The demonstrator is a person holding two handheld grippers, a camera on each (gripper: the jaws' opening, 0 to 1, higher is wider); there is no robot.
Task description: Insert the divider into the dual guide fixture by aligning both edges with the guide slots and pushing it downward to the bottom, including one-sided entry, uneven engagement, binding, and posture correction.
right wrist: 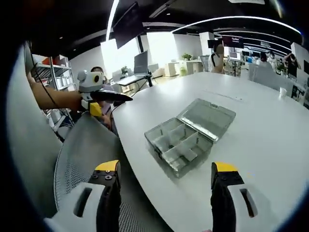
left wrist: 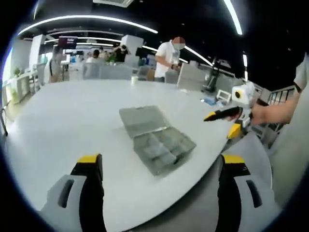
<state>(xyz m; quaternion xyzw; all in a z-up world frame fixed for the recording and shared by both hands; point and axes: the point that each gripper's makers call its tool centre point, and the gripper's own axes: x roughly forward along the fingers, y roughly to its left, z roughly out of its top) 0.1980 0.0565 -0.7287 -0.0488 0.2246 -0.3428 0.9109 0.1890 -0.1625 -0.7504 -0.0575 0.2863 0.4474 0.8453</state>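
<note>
Right gripper view is showing the open compartment box sitting mid-frame on the white surface; both grippers' fingers are spread wide, holding nothing.

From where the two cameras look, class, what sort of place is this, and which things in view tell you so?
Most likely an open-plan office or lab workspace. A large white table holds a clear compartment box, long strip lights run across a dark ceiling, and people stand at desks with monitors in the background.

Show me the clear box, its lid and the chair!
clear box (right wrist: 179, 149), right gripper view, on an inner divider wall.
lid (right wrist: 207, 117), right gripper view, middle of the open flap.
chair (right wrist: 79, 154), right gripper view, mesh seat.
</note>
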